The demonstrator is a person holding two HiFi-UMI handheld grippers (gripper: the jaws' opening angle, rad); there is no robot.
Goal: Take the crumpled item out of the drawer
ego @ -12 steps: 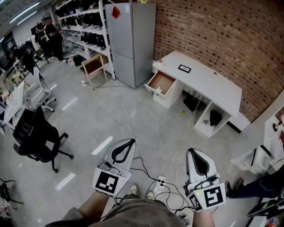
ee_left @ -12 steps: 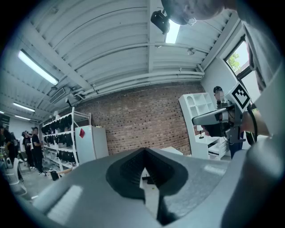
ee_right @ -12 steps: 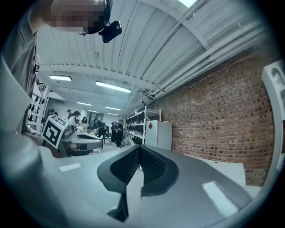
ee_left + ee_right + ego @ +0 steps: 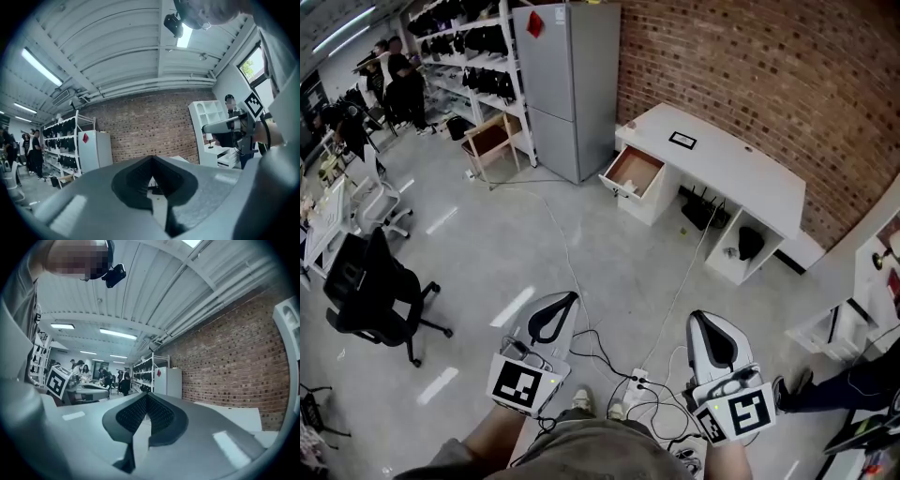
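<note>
The open drawer (image 4: 633, 171) juts from the left end of a white desk (image 4: 741, 173) by the brick wall, far across the floor. Its inside looks brown, and from here I cannot make out a crumpled item in it. In the head view my left gripper (image 4: 574, 297) and right gripper (image 4: 695, 317) are held low in front of me, both pointing toward the desk. The jaws of each are closed together with nothing between them. The left gripper (image 4: 151, 158) and the right gripper (image 4: 146, 394) show their tips meeting in their own views.
A grey fridge (image 4: 567, 84) stands left of the desk, with a wooden stool (image 4: 492, 141) and storage shelves (image 4: 478, 47) beyond. A black office chair (image 4: 370, 300) is at the left. Cables and a power strip (image 4: 637, 384) lie at my feet. Someone's leg (image 4: 834, 389) is at the right.
The desk, drawer and fridge have slid slightly left and up in the head view. Both grippers stay shut, held in nearly the same place.
</note>
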